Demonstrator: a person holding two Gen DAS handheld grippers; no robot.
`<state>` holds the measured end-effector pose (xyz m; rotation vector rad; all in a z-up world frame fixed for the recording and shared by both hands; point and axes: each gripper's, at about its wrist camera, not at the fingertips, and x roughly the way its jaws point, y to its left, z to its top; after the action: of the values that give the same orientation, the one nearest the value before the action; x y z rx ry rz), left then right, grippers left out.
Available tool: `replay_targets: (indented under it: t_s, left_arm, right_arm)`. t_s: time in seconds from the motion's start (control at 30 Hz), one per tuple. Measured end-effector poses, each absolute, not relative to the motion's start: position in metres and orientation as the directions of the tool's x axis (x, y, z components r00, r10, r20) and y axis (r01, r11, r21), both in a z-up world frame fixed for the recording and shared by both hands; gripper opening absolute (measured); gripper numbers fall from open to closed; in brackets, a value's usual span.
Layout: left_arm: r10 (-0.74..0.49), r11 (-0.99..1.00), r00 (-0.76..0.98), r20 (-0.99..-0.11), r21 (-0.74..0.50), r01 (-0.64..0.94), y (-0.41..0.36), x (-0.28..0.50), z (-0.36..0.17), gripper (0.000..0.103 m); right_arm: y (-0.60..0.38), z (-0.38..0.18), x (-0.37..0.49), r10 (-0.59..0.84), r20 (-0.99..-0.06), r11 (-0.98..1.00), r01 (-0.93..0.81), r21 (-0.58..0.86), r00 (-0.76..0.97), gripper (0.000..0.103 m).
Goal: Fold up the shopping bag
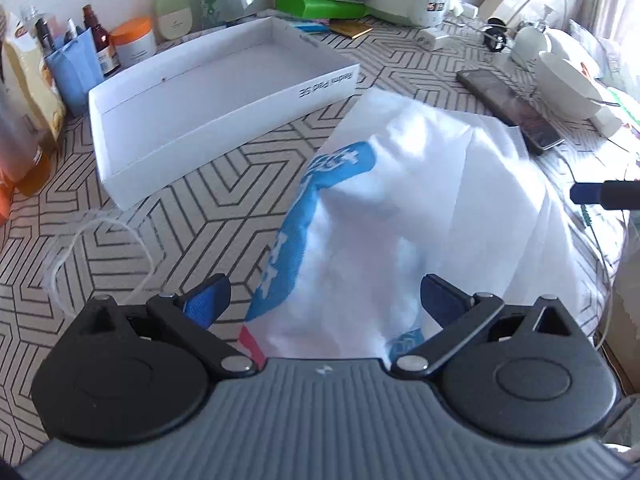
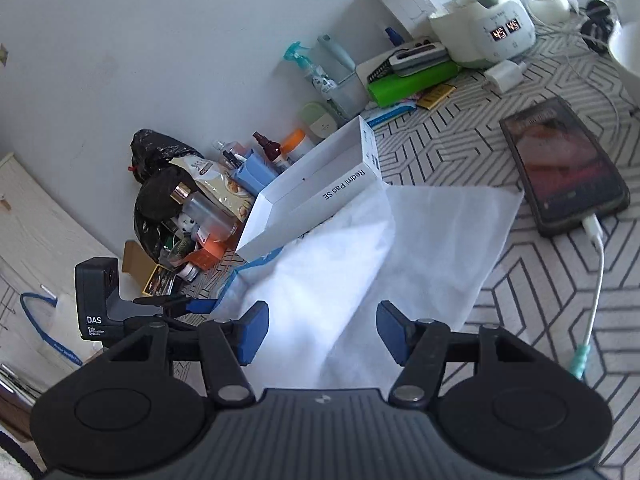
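The shopping bag point(image 1: 420, 208), white cloth with blue print along one side, lies rumpled on the patterned table. My left gripper point(image 1: 326, 300) hangs over its near end. The jaws stand wide apart and the blue pads point(image 1: 208, 300) do not press on the cloth. The right wrist view shows a flatter white part of the bag point(image 2: 400, 248) running out from under my right gripper point(image 2: 323, 332), which is open with the cloth below its gap. A fingertip of the right gripper point(image 1: 600, 196) shows at the bag's right edge. The left gripper point(image 2: 188, 305) shows at the bag's left.
A shallow white box point(image 1: 224, 92) stands just beyond the bag point(image 2: 320, 184). A dark phone point(image 2: 568, 168) on a charging cable lies right of the cloth. Bottles and jars point(image 1: 96, 48), a green box point(image 1: 320, 4) and a white bowl point(image 1: 568, 80) crowd the back. A thin white cord loop point(image 1: 100, 240) lies left.
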<state>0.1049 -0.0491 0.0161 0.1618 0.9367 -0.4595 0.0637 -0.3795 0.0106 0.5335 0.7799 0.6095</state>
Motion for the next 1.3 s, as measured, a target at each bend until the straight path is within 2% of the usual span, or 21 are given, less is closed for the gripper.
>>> replay_targets:
  t_s: [0.2,0.37,0.5,0.67,0.83,1.0,1.17,1.3]
  left_arm:
    - [-0.38,0.833,0.438,-0.815,-0.096,0.544,-0.078,0.111,0.013,0.103]
    - [-0.338,0.848,0.491,-0.803,-0.033,0.529,-0.066,0.097,0.014,0.103]
    - [-0.328,0.869,0.447,-0.832,-0.079,0.489,-0.035,0.085,0.006,0.103]
    - [-0.337,0.875,0.393,-0.856,-0.131,0.465,-0.01,0.072,-0.002,0.103]
    - [-0.323,0.885,0.422,-0.847,-0.112,0.452,-0.007,0.067,-0.001,0.103]
    - [-0.346,0.898,0.464,-0.815,-0.144,0.415,-0.005,0.068,0.002,0.103]
    - [-0.333,0.922,0.526,-0.783,-0.154,0.354,0.005,0.073,0.011,0.103]
    - [-0.316,0.927,0.517,-0.795,-0.143,0.347,0.012,0.066,0.014,0.103]
  right_arm:
    - [-0.357,0.029,0.072,0.627,-0.557,0.777,-0.382,0.501,0.545,0.062]
    - [-0.356,0.014,0.091,0.621,-0.597,0.781,-0.345,0.52,0.507,0.062]
    - [-0.366,0.009,0.112,0.604,-0.626,0.793,-0.301,0.529,0.493,0.062]
    - [-0.382,0.03,0.137,0.613,-0.63,0.788,-0.314,0.529,0.477,0.062]
    - [-0.386,0.059,0.157,0.622,-0.642,0.783,-0.368,0.502,0.448,0.066]
    - [-0.381,0.058,0.178,0.606,-0.679,0.795,-0.33,0.508,0.415,0.066]
    - [-0.378,0.059,0.17,0.642,-0.636,0.766,-0.321,0.557,0.429,0.066]
    - [-0.375,0.065,0.148,0.65,-0.627,0.759,-0.329,0.562,0.429,0.067]
